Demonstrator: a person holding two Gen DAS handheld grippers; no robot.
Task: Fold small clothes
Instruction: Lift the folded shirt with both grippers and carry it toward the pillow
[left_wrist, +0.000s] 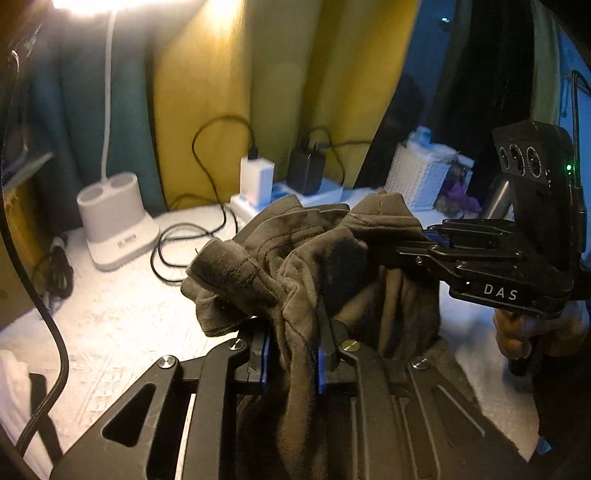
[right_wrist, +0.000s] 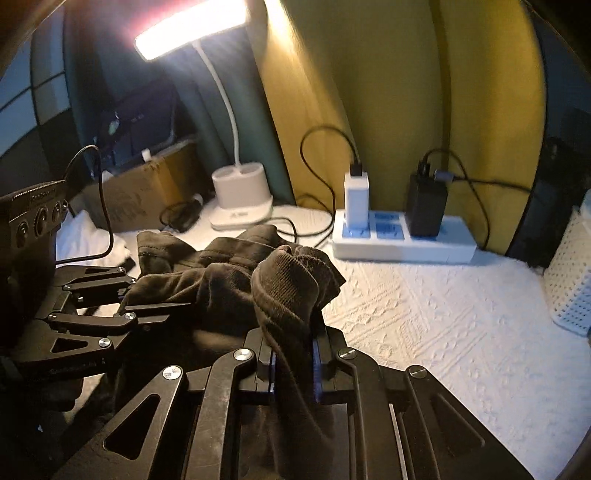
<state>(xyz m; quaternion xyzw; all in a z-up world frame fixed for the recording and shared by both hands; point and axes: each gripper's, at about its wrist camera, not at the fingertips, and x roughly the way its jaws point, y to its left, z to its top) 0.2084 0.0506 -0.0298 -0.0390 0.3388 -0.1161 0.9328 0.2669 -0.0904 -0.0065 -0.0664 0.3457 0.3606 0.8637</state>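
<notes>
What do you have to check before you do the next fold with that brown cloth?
1. Left gripper grips the brown garment: ok, jaws shut on cloth.
2. Right gripper grips it too: ok, a ribbed edge is pinched.
3. Garment spread flat between the grippers: not ok, it hangs bunched.
4. Which part each gripper holds: cannot tell.
5. Bare white cloth-covered table to lay it on: ok on the right.
6. Black cable and power strip clear of the garment: ok, both lie behind it.

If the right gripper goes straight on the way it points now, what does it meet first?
Probably the white textured tablecloth just beyond the dark garment that the right gripper holds; the power strip lies farther back. Depth is uncertain.
</notes>
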